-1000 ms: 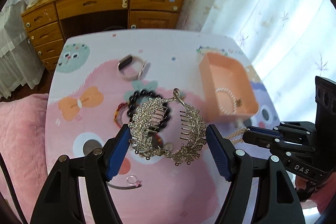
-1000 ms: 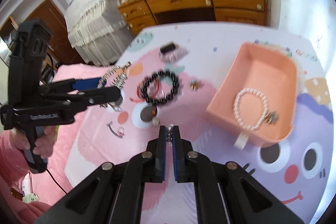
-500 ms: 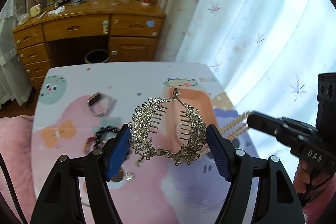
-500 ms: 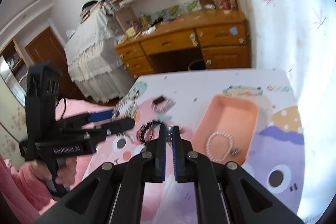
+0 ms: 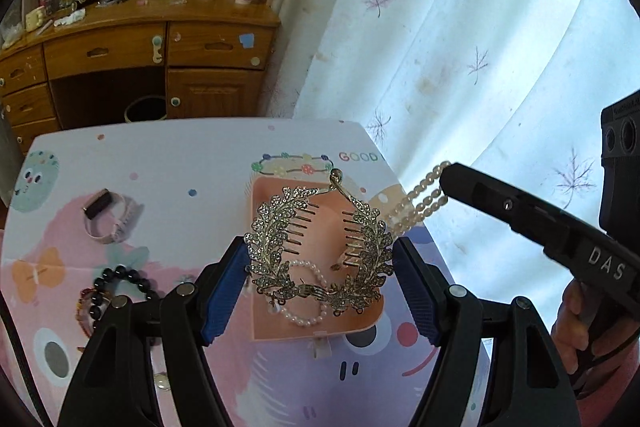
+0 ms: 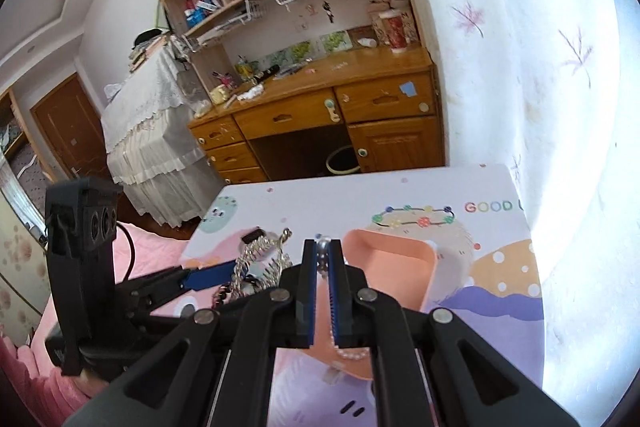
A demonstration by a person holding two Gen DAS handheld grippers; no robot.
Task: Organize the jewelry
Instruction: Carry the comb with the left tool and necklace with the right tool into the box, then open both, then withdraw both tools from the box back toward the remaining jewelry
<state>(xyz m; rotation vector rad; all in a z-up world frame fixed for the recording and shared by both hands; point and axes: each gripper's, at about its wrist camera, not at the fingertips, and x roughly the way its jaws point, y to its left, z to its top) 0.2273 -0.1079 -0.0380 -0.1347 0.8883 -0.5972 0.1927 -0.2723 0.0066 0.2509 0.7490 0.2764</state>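
Note:
My left gripper [image 5: 320, 267] is shut on a silver leaf-shaped hair comb [image 5: 280, 239] and holds it in the air above the pink tray [image 5: 320, 327]. A pearl bracelet [image 5: 308, 319] lies in the tray. My right gripper [image 6: 324, 247] is shut on a multi-strand pearl necklace [image 5: 424, 195], held up to the right of the tray; its strands hang between the fingers [image 6: 348, 353]. In the right wrist view the left gripper [image 6: 224, 273] with the comb [image 6: 260, 259] is at the left, beside the tray [image 6: 400, 259].
On the cartoon-print table [image 5: 180, 155] lie a watch [image 5: 108, 215], a black bead bracelet [image 5: 120, 279] and small pieces near the left edge. A wooden desk [image 5: 160, 47] stands behind, a curtain [image 5: 460, 27] to the right, pink bedding [image 6: 152, 251] to the left.
Both grippers have risen and shifted right with their loads. The comb now hangs over the tray, and the pearl necklace is lifted higher beside it.

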